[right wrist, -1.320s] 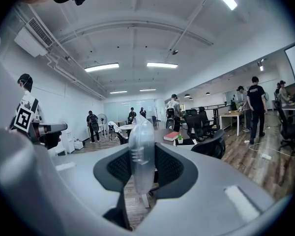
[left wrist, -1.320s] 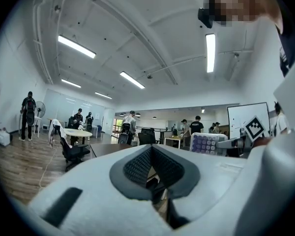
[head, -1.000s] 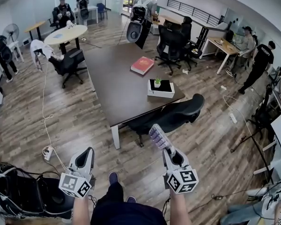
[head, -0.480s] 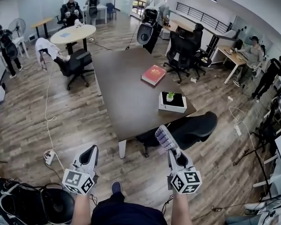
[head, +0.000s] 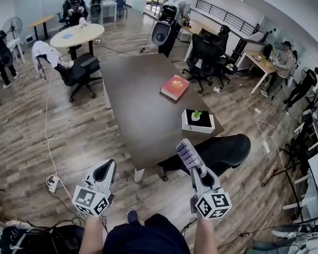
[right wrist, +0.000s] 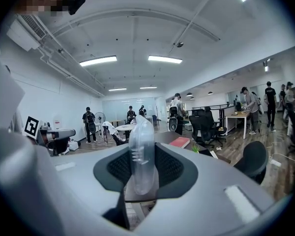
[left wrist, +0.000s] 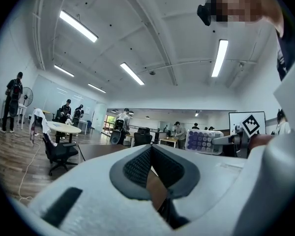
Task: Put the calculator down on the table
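The calculator (head: 186, 155), pale with purple keys, sticks up out of my right gripper (head: 196, 169), which is shut on its lower end. In the right gripper view it stands edge-on between the pads as a clear plastic strip (right wrist: 140, 151); in the left gripper view its keypad (left wrist: 202, 140) shows at the right. Both grippers hang over the wooden floor, short of the near corner of the dark brown table (head: 143, 99). My left gripper (head: 107, 169) is shut with nothing in it, its pads (left wrist: 137, 163) meeting at the tip.
On the table lie a red book (head: 174, 87) and a white box with a small plant (head: 197, 120). A black chair (head: 222, 150) stands at the table's near right corner, another (head: 79, 70) at its left. A cable and power strip (head: 52, 182) lie on the floor. People stand around the room.
Both grippers have moved forward across the floor toward the table, whose near corner now lies closer. The calculator stays gripped the same way.
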Motion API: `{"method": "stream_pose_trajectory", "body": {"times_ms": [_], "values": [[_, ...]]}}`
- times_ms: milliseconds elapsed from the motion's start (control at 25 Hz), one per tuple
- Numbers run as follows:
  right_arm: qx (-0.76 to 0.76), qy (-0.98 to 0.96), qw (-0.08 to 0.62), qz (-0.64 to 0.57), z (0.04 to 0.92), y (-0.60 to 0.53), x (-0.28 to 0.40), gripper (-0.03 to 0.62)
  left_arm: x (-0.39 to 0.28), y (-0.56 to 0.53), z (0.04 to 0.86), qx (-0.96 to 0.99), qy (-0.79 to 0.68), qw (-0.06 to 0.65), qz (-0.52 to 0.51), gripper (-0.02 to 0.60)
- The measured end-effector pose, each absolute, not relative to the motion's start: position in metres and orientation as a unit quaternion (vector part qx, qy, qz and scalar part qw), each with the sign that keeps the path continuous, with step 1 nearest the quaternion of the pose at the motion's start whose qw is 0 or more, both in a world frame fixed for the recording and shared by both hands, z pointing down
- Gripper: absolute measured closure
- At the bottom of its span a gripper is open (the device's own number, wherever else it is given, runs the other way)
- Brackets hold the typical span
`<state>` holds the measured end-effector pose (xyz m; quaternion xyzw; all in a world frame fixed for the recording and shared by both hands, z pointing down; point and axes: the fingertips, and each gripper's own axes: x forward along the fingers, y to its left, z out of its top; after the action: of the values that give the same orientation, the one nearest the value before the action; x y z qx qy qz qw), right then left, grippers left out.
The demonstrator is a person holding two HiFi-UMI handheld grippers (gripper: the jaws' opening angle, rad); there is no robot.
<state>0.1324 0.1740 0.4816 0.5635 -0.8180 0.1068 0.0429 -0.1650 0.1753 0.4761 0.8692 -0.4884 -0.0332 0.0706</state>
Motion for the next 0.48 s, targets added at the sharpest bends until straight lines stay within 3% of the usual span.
{"method": "stream_pose_trajectory", "body": {"times_ms": [480], "values": [[0.585,-0.798,0.05,0.135,0.522,0.094,0.158,0.477,-0.138,0.079,0.496,0.884,-0.461,0.079,-0.02,0.586]]}}
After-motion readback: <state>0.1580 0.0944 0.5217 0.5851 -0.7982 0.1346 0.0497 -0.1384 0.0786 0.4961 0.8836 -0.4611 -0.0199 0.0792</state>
